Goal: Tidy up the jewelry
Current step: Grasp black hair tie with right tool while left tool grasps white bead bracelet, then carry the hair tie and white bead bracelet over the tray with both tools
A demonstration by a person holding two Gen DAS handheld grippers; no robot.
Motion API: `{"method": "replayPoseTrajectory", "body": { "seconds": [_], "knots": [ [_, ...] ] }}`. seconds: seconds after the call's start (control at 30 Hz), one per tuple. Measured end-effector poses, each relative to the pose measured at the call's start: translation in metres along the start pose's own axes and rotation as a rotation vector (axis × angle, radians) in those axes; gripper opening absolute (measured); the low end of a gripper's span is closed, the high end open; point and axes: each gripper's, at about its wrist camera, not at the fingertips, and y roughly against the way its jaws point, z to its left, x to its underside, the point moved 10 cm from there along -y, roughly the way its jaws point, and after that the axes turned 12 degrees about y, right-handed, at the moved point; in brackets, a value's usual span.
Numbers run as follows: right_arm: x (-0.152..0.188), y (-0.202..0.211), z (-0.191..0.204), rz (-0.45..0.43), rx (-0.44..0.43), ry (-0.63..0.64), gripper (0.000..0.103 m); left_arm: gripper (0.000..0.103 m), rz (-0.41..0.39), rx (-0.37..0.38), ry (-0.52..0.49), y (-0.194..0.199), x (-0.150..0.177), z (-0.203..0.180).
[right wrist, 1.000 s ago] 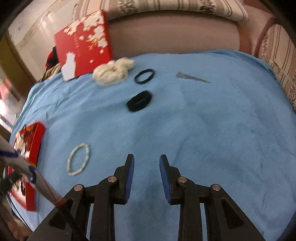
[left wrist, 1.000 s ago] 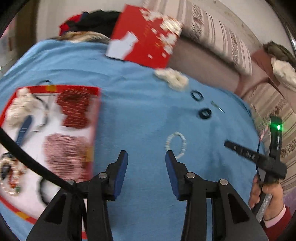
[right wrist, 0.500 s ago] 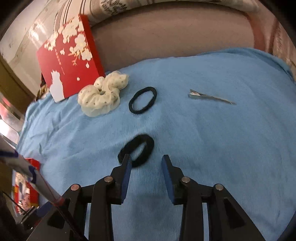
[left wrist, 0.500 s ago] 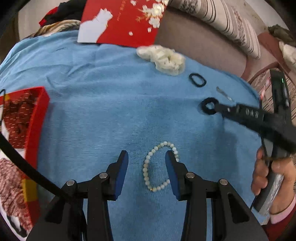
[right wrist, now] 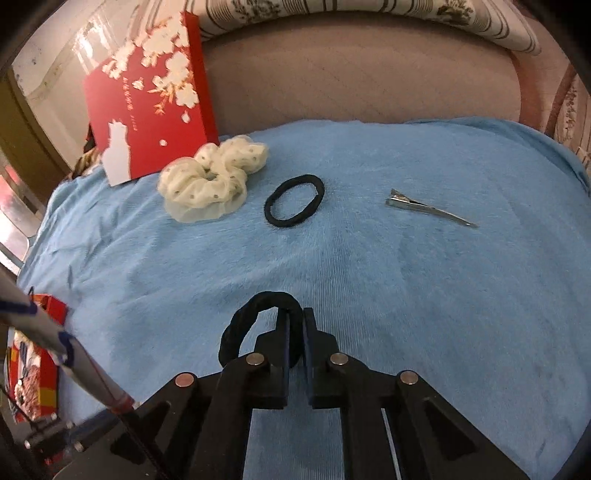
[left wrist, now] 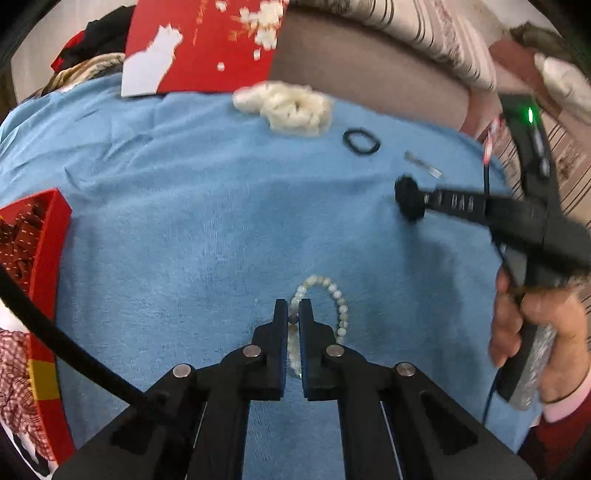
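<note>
My left gripper [left wrist: 293, 312] is shut on the near-left side of a pale bead bracelet [left wrist: 338, 295] that lies on the blue cloth [left wrist: 184, 229]. My right gripper [right wrist: 295, 321] is shut on a thick black hair tie [right wrist: 240, 325]; it also shows in the left wrist view [left wrist: 410, 199], with the tie bunched at its tips. A red jewelry box [left wrist: 33, 236] with red and pink fabric pieces inside sits at the left edge. A cream scrunchie [right wrist: 210, 182], a thin black hair tie [right wrist: 294, 199] and a metal hair clip [right wrist: 424, 206] lie farther back.
A red lid with white flowers [right wrist: 147, 96] leans against the brown sofa back [right wrist: 369, 74] at the far left. A striped cushion [left wrist: 424, 29] lies above it. The blue cloth falls away at the right edge [right wrist: 569, 158].
Both grippers have closed: the left on the bead bracelet, the right on the thick black hair tie. Both moved forward and down to reach them.
</note>
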Motion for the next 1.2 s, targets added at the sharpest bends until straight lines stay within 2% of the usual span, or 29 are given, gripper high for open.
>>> {"method": "replayPoseTrajectory", "body": {
  "seconds": [0.2,0.4,0.57,0.7,0.8,0.87,1.0,1.1,1.2],
  "knots": [
    [0.006,0.034,0.022,-0.032,-0.013,0.055,0.006,0.005,-0.088,0.056,0.045,0.048,-0.016,0.012],
    [0.014,0.061,0.073,-0.049,-0.072,0.120,0.006,0.005,-0.182,0.084,0.137,0.101,-0.033,0.052],
    [0.020,0.070,0.138,-0.052,-0.150,0.195,0.006,0.005,-0.260,0.057,0.235,0.143,-0.044,0.116],
    [0.019,0.070,0.200,-0.045,-0.229,0.259,0.006,0.005,-0.290,0.021,0.332,0.165,-0.042,0.177],
    [0.021,0.066,0.243,-0.034,-0.263,0.321,0.006,0.005,-0.276,-0.014,0.410,0.170,-0.034,0.223],
    [0.021,0.062,0.271,-0.025,-0.283,0.355,0.006,0.005,-0.226,-0.038,0.469,0.161,-0.025,0.252],
    [0.015,0.055,0.321,-0.019,-0.306,0.415,0.007,0.005,-0.129,-0.085,0.539,0.139,-0.008,0.286],
    [0.007,0.047,0.351,-0.008,-0.314,0.449,0.007,0.005,-0.116,-0.101,0.570,0.139,-0.003,0.301],
    [0.000,0.034,0.374,0.004,-0.301,0.485,0.007,0.006,-0.134,-0.076,0.609,0.148,-0.003,0.308]
  ]
}}
